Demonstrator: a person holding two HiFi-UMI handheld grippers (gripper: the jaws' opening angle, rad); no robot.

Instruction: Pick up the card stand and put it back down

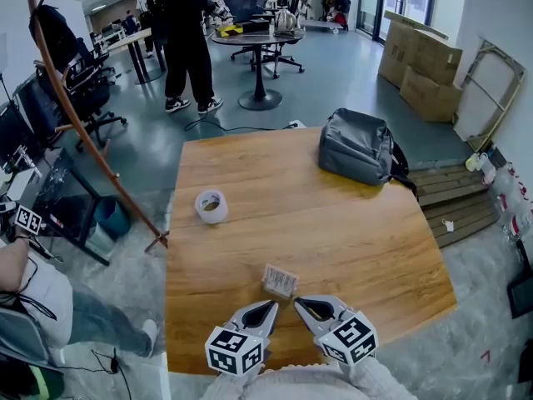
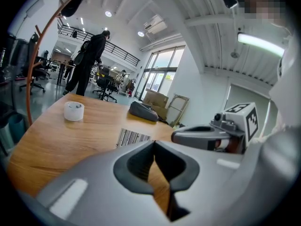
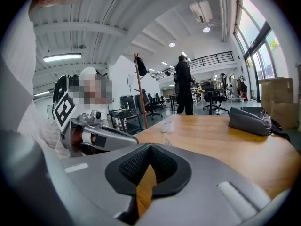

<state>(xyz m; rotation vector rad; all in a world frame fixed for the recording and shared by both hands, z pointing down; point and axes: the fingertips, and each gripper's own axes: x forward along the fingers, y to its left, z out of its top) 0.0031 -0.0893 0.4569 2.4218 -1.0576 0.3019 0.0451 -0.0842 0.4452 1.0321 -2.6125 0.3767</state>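
Note:
The card stand (image 1: 281, 280) is a small clear holder with a barcoded card. It rests on the wooden table (image 1: 350, 240) near the front edge, and its striped card (image 2: 131, 137) shows just past the left jaws. My left gripper (image 1: 271, 306) sits just in front of it and slightly left, jaws shut and empty. Beside it, my right gripper (image 1: 298, 303) is just in front and slightly right, also shut on nothing. Neither touches the stand. In the right gripper view a corner of the stand (image 3: 167, 139) peeks over the closed jaws.
A roll of white tape (image 1: 211, 206) lies at the table's left middle. A grey backpack (image 1: 358, 148) sits at the far right corner. A wooden coat rack (image 1: 92, 148) leans by the left edge. A person (image 1: 187, 40) stands beyond the table, and another sits at the lower left.

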